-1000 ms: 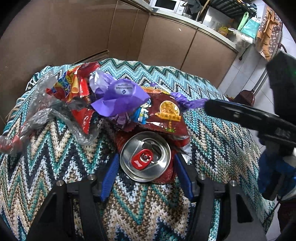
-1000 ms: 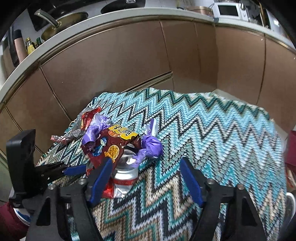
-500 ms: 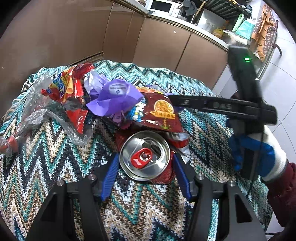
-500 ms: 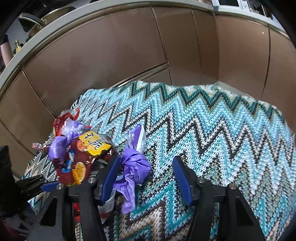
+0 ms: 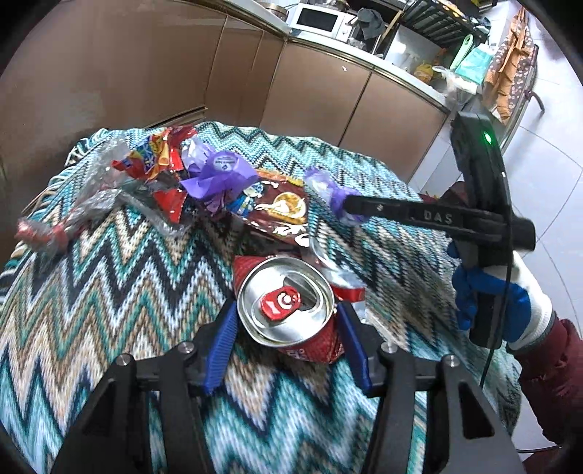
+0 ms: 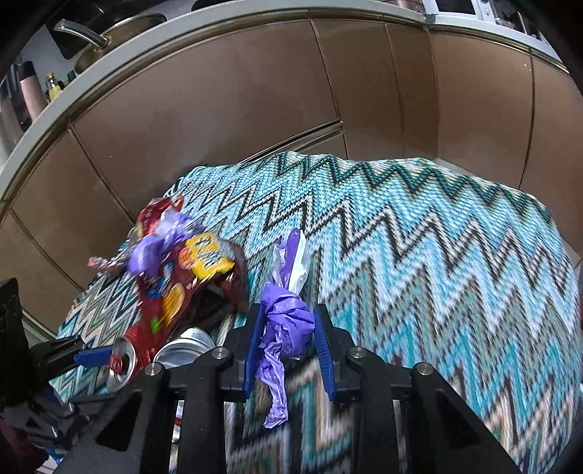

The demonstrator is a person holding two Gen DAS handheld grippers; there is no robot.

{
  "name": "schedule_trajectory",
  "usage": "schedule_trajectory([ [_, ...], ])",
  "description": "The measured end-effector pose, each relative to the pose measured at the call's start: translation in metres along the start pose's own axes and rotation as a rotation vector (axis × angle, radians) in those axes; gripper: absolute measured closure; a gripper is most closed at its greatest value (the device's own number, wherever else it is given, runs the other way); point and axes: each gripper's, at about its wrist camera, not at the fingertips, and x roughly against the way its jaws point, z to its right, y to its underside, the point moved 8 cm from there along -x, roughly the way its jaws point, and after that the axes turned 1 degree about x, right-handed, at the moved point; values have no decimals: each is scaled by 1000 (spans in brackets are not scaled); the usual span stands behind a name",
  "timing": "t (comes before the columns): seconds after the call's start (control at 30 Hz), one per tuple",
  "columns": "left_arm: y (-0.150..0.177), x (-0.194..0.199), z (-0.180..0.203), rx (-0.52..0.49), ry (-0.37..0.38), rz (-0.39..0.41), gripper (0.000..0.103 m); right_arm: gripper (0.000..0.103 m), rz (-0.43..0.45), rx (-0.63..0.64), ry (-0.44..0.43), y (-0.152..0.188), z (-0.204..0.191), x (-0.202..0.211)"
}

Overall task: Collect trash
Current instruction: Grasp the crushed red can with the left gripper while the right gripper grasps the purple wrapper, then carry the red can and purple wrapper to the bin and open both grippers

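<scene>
Left tongs [image 5: 286, 337]: closing, pads clamping crushed red can [image 5: 288, 310] above zigzag-covered worktop [image 5: 109, 310]. Right tongs [image 6: 288, 342]: closing, pads pinching purple wrapper [image 6: 288, 324] beside the snack-wrapper pile [image 6: 175, 269].

a home kitchen: brown cabinets [image 5: 320, 91] under a counter, a microwave [image 5: 320, 20], a pan [image 6: 120, 27] on top
</scene>
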Motion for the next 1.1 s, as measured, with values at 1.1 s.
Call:
schedule_trajectory([
  [1.1,-29,53,144,-185,74,65,86,77,298,-242,163,122,84,242],
])
